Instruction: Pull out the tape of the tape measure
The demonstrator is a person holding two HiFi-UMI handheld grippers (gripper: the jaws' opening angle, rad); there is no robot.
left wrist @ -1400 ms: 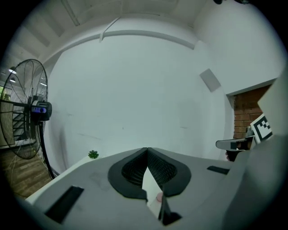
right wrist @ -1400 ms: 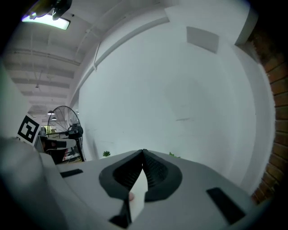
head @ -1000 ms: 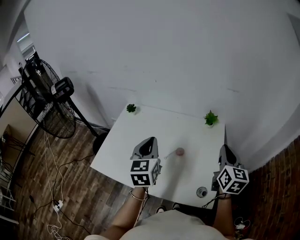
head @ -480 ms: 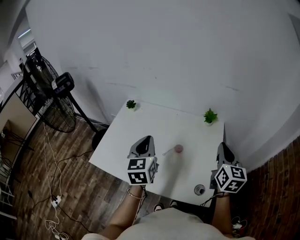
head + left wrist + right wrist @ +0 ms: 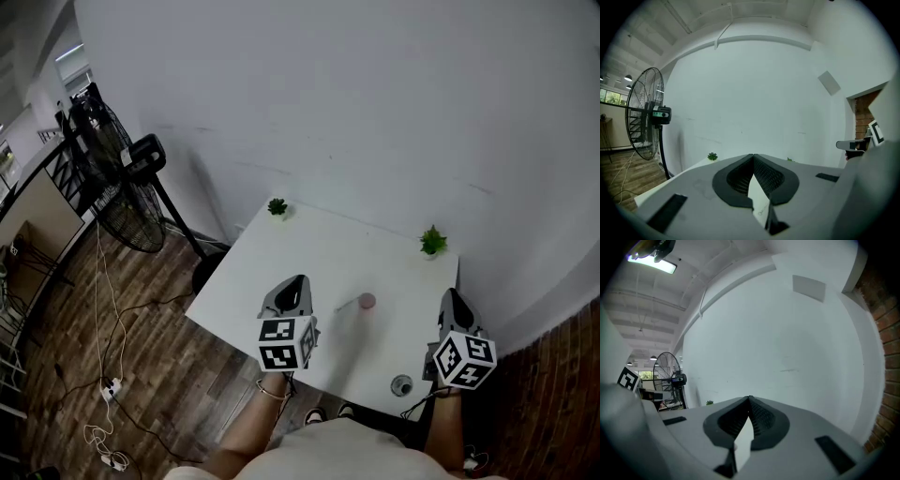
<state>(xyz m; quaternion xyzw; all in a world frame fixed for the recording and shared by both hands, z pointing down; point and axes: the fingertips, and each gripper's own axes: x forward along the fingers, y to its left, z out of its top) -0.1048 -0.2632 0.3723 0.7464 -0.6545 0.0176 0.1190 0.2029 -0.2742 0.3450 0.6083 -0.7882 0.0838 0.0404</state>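
Currently: both grippers closed and empty, tape measure on the table between them

We see the small round pink tape measure (image 5: 367, 301) lying on the white rectangular table (image 5: 375, 253), near the middle and slightly toward the right. A short pale strip (image 5: 343, 306) runs from the case toward the left. We cannot tell whether it is only the end tab or a short run of tape.

The left gripper (image 5: 300, 279) hovers over the near left part of the table. In its own view its jaws meet at the tips with nothing between them. The right gripper (image 5: 448, 292) hangs at the table's right edge, its jaws likewise pressed together and empty. Neither touches the tape measure.

A small round grey object (image 5: 402, 384) sits near the front edge by the right gripper. Two small green potted plants (image 5: 277, 206) (image 5: 433, 241) stand at the far corners.

Handling, as we judge it:
- The case looks light and smooth, so it would likely slide on the table top if the strip alone were tugged.
- One gripper should pinch the case across its flat faces.
- The other should take the strip's free end.
- The tape looks thin and limp, and a spring return may snap it back if released.
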